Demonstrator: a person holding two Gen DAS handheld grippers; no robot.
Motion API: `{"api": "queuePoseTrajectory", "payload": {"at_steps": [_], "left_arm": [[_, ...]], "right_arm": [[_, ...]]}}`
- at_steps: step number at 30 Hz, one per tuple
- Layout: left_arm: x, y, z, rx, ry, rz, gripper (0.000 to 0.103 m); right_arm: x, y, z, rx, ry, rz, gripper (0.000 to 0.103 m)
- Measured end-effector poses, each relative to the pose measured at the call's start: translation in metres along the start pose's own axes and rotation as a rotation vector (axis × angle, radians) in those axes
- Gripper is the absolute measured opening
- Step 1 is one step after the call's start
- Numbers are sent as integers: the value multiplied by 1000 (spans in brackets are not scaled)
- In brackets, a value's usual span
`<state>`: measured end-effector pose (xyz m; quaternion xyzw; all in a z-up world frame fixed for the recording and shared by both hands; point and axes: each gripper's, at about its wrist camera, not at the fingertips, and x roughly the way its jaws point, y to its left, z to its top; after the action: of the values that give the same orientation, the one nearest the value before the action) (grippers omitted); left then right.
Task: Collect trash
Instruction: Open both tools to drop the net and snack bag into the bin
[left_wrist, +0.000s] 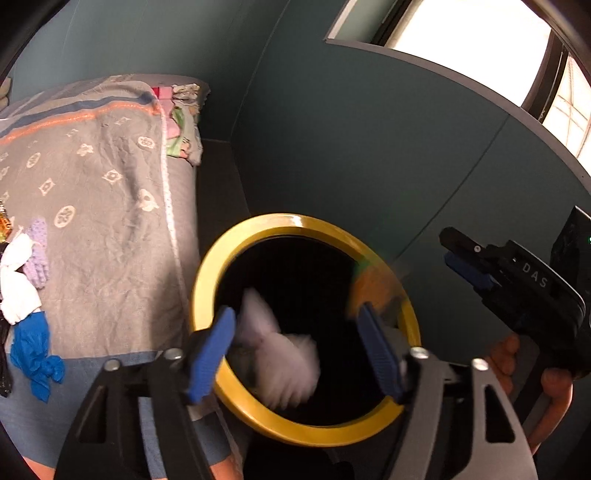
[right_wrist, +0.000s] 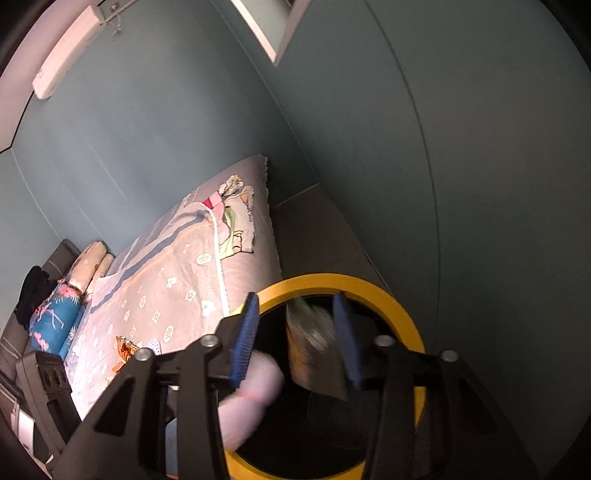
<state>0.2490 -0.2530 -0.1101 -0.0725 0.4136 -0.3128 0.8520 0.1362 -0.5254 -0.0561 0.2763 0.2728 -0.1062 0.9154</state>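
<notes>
Both hands are over the bin (left_wrist: 207, 280), a dark round bin with a yellow rim that stands on the floor just beside the bed (left_wrist: 110, 221).

The left hand-held gripper (left_wrist: 295, 347) is wide open and holds nothing. A white crumpled piece of trash (left_wrist: 284, 354) is a blur between its fingers, over the dark mouth of the bin, so it looks like it is dropping in.

The right hand-held gripper (right_wrist: 295, 332) is partly open. A shiny wrapper (right_wrist: 310, 347) is a blur between its fingers, close to the right one. I cannot tell if it is loose or stuck there.

What could go wrong? The wrapper is light, so it could cling to a finger and not fall. The white piece is near the left side of the rim, so it could hit the rim and land on the floor.

More trash is on the bed: a blue glove (left_wrist: 33, 350), a white wad (left_wrist: 16, 284) and a purple glove (left_wrist: 38, 251) lie together near the left edge. They are soft and could slip out of a weak pinch.
</notes>
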Motion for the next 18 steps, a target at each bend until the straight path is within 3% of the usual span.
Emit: {"api": "queuePoseTrajectory", "payload": {"at_steps": [3, 5, 11, 18], "left_arm": [[-7, 8, 0, -16, -16, 4, 74], [-14, 14, 0, -21, -31, 19, 78], [-43, 27, -2, 9, -117, 120, 89], [-83, 51, -6, -11, -201, 188, 95]], "right_arm": [[-2, 3, -1, 9, -10, -13, 45], [-5, 6, -3, 1, -22, -23, 53], [-13, 22, -13, -61, -53, -27, 67], [-8, 59, -26, -142, -48, -5, 74]]}}
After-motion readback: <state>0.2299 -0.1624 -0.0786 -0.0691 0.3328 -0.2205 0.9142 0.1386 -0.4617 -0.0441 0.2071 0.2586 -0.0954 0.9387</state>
